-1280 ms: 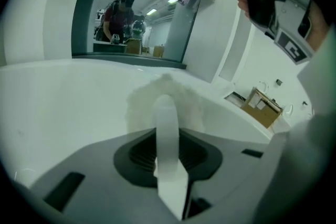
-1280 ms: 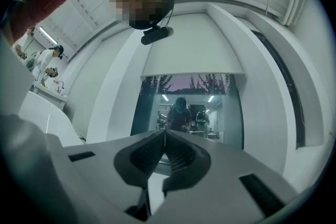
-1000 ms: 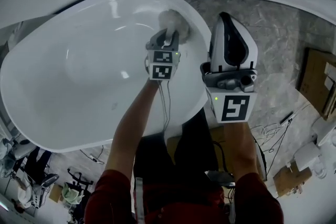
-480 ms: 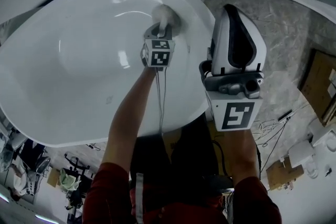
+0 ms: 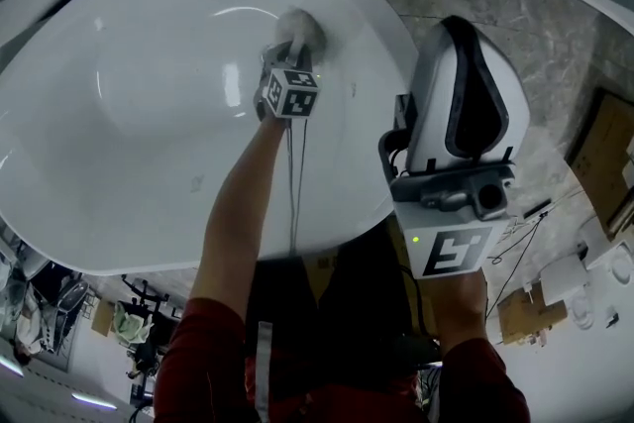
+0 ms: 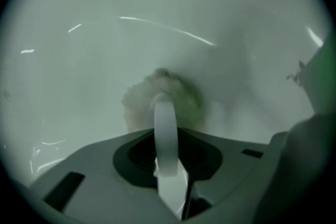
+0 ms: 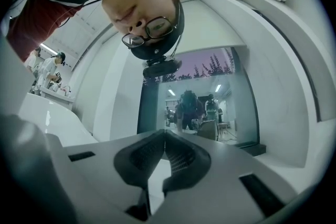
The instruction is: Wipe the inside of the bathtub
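The fluffy pad lies pressed against the inner wall of the white bathtub, on the side nearest the person; the left tongs are closed on a white strip that runs from the pad back between the jaws; the person's left arm reaches over the tub rim; the right tongs hang outside the tub above the marbled floor, tilted up toward the person, jaws together with nothing between them.
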The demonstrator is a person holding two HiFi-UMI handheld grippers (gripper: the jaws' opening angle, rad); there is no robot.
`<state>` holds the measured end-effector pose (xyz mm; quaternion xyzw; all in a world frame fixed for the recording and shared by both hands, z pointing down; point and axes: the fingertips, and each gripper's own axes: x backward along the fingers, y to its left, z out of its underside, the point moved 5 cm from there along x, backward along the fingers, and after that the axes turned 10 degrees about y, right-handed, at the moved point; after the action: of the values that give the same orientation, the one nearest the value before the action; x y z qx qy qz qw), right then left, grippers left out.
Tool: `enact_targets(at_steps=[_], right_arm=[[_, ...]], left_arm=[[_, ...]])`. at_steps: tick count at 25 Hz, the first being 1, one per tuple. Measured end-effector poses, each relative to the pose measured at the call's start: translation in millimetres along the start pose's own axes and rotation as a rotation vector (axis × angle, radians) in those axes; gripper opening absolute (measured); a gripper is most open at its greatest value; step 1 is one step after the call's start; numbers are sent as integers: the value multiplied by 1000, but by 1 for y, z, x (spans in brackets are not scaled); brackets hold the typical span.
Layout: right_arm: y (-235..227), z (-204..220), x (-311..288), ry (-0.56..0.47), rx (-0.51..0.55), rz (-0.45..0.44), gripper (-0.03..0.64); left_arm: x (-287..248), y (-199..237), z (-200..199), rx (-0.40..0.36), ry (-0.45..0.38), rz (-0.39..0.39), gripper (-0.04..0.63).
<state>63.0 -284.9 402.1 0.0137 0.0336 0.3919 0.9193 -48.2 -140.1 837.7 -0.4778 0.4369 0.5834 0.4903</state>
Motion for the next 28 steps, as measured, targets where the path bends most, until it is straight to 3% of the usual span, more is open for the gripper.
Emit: enact_targets(at_steps=[4,9,17,23,26,28], right_arm=[[-1,-5,1,-3,-2,1,12],[-2,-10,3,-8,-4,0,12],[-3,-16,4,-17,-6,-6,12],[-4,-20,6,-22,-9,-10,12],[-6,-29,9,-17,-12,0,12],[-7,-41,11,-20,-9,10,12]], left_arm=[[-19,-4,17,-58,42,-16,94],[-26,6,13,17,64,-3,94],[-11,18,6,68,69,-13,94],[54,33,-26,116,-94,-31,94],[110,39,-53,151,-243,-31,94],[152,40,-74,136,-358,-38,94]])
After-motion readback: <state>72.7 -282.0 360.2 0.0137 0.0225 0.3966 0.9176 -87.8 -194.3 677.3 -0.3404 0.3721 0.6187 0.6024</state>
